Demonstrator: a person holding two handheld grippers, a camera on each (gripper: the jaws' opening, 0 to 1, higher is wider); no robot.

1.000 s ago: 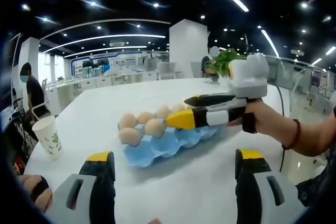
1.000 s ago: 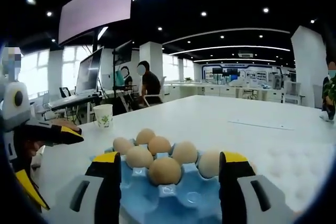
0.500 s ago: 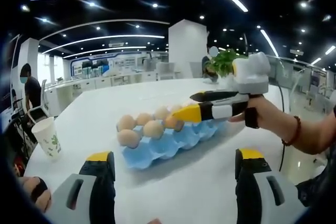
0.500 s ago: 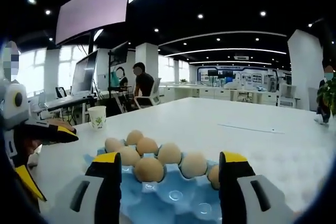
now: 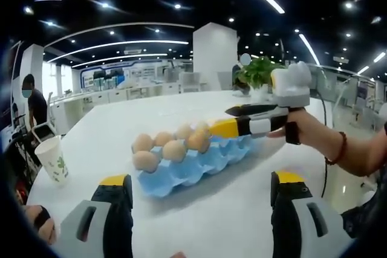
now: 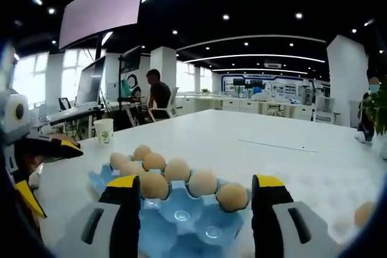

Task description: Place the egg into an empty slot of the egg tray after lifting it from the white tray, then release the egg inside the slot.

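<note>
Right claw (image 5: 233,119) has pulled back from the egg tray (image 5: 193,161) since a second ago: in the left gripper view its yellow tip was over the middle eggs, now it sits at the tray's far right end, jaws close together with nothing visible between them. In the right gripper view the tray (image 6: 181,212) has slid lower and further off between that claw's (image 6: 192,209) own jaws, which stand wide apart, nothing gripped. An egg (image 5: 198,141) now sits in a slot at the right end of the near row in the left gripper view, where the tip was half a second ago; same egg is probably the rightmost one (image 6: 233,196) in the right gripper view. Seven eggs seated in the blue tray, both rows at one end, the remaining slots bare. One more egg (image 6: 364,214) lies on the surface (image 6: 290,161) at the far right of the right gripper view, blurred; can't tell what it rests on. Left claw (image 5: 199,209) unchanged: jaws wide, empty, low over the surface (image 5: 121,119) short of the tray; it also shows at the left edge of the right gripper view (image 6: 51,149). Paper cup (image 5: 53,159) stands on the surface left of the tray, well apart. A hand (image 5: 308,131) holds the right claw.
</note>
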